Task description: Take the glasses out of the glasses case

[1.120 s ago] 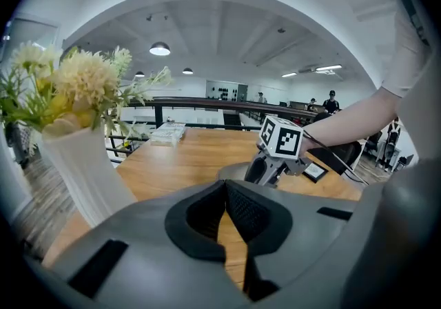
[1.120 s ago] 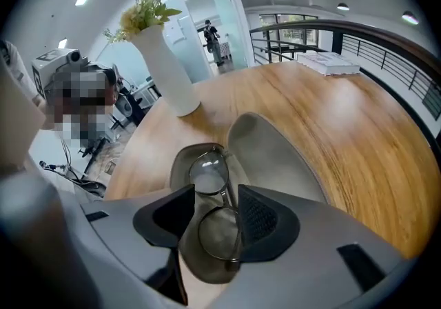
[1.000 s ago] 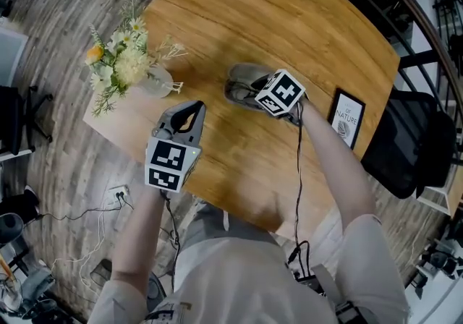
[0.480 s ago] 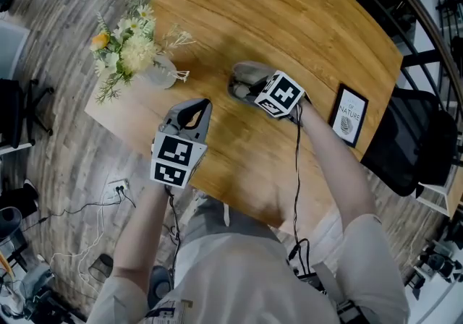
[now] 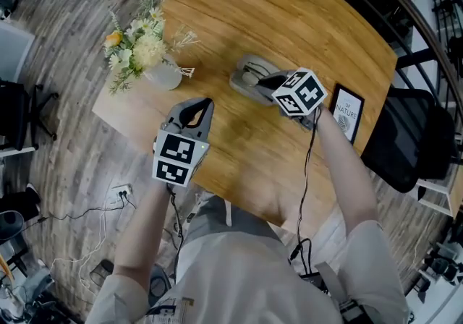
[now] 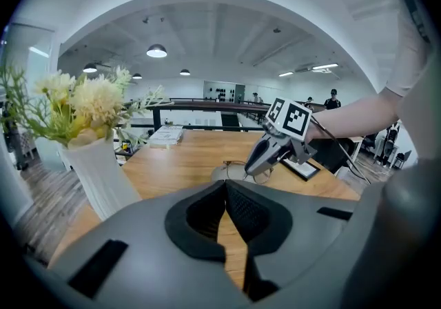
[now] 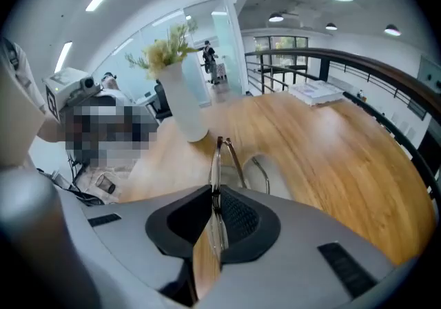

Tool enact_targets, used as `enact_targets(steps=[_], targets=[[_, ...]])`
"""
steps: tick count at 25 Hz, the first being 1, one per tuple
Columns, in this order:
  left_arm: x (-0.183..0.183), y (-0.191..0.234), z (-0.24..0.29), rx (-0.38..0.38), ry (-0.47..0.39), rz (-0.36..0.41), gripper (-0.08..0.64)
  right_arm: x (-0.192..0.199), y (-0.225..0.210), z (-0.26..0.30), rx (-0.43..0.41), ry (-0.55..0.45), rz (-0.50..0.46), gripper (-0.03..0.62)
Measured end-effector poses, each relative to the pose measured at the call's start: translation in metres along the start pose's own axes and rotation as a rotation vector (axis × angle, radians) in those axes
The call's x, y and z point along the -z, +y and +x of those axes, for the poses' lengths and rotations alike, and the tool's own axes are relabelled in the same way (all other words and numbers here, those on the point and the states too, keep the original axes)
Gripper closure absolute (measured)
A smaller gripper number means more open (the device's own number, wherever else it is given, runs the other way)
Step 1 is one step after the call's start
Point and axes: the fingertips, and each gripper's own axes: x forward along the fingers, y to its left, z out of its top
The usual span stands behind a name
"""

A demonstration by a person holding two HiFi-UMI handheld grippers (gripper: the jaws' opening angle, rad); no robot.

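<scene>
Glasses (image 7: 216, 170) edge-on in right fingers (image 7: 241, 221), case (image 5: 248, 73) part-hidden

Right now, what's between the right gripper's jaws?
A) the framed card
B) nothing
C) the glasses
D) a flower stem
C: in the right gripper view, the jaws of the right gripper, which have just been closing, pinch the thin-framed glasses above the glasses case.
</scene>
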Motion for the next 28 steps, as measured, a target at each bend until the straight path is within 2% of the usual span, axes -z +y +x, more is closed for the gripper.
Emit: enact_targets(steps=[6, 12, 17, 22, 28], targets=[[-0.035, 0.0, -0.029, -0.036, -0.061, 0.028, 0.543, -0.052, 0.009, -0.079, 0.077, -0.173, -0.008, 0.532], [-0.092, 0.001, -0.072, -0.097, -0.175, 0.067, 0.543, -0.103, 0.051, -0.167, 0.123, -0.4, -0.03, 0.532], [-0.146, -0.011, -0.118, -0.137, -0.275, 0.147, 0.543, -0.134, 0.097, -0.251, 0.18, -0.595, -0.076, 0.532], [-0.188, -0.032, -0.167, -0.163, -0.368, 0.206, 0.543, -0.145, 0.15, -0.33, 0.233, -0.76, -0.129, 0.532], [-0.222, -0.062, -0.217, -0.187, -0.456, 0.267, 0.543, -0.135, 0.189, -0.407, 0.321, -0.908, -0.131, 0.532]])
